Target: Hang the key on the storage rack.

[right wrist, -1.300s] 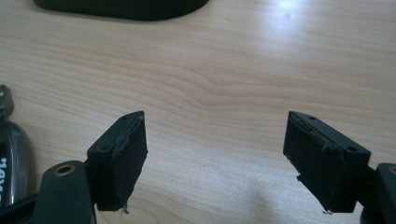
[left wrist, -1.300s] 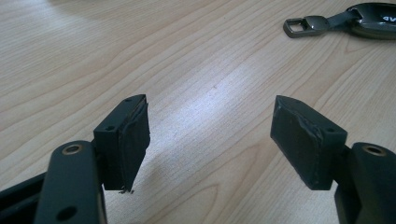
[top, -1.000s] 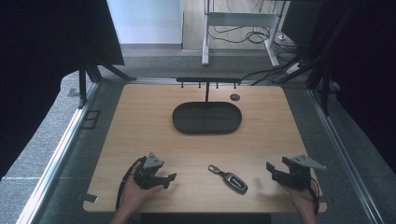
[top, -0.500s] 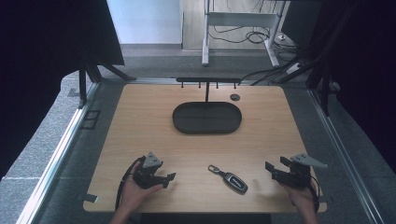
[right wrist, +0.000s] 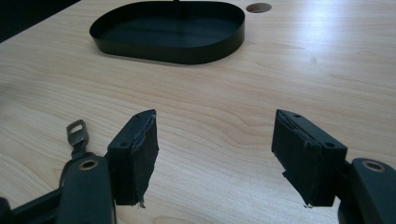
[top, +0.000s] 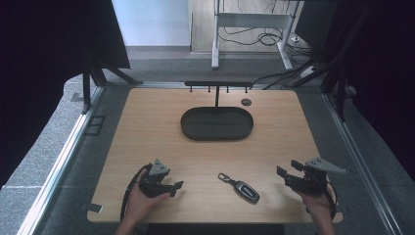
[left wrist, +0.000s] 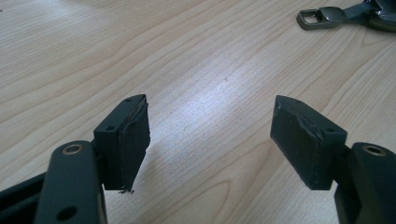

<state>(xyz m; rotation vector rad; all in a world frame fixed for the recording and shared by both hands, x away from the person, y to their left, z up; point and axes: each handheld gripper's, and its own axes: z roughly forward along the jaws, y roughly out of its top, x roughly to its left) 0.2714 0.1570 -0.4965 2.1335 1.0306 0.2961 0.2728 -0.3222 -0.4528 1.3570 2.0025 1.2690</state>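
One view alone includes tray (right wrist: 187, 32): right gripper view

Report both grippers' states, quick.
Left gripper: open, holding nothing, bare table between the jaws.
Right gripper: open, holding nothing, bare table between the jaws.

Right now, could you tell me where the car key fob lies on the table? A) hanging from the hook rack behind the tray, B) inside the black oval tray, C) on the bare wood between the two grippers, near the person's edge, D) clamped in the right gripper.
C: the car key fob lies flat on the wooden table, between the left gripper and the right gripper, both open and empty, well short of the black oval tray.
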